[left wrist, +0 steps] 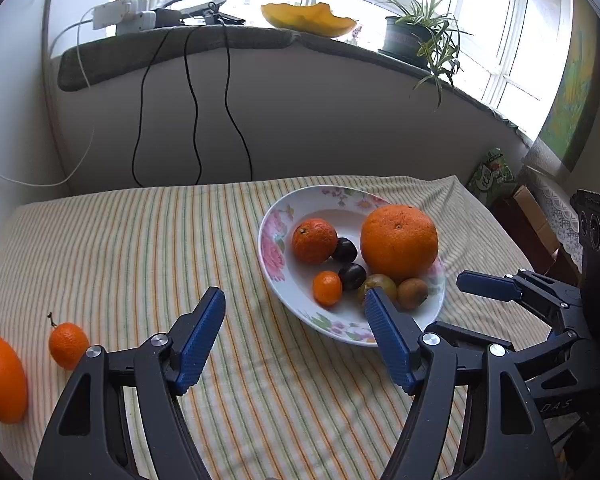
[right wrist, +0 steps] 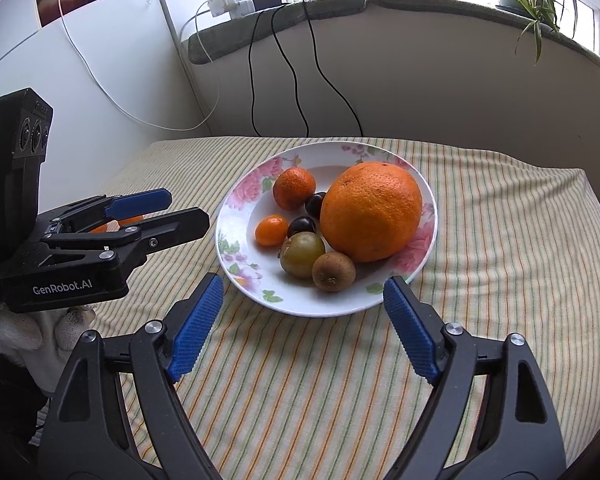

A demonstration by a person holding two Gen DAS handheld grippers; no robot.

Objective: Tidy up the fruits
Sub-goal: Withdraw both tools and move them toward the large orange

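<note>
Two small oranges (left wrist: 40, 360) lie loose on the striped surface (left wrist: 160, 240), apart from the filled plate (left wrist: 270, 248), while both grippers, left (left wrist: 296, 312) and right (right wrist: 304, 312), hover empty with fingers spread, probably ready to collect them.

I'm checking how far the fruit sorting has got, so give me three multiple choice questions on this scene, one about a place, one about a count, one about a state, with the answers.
1. Where is the large orange?
A. on the floral plate
B. on the striped cloth
C. on the windowsill

2. How many orange fruits lie on the striped cloth, off the plate?
A. none
B. two
C. four

3. How stands the right gripper?
A. shut on a fruit
B. shut on nothing
C. open, holding nothing

Answers:
1 A, it sits inside the plate's rim beside the smaller fruits.
2 B, a small stemmed one and a bigger one show in the left wrist view.
3 C, its blue pads stand wide apart with only cloth between.
</note>
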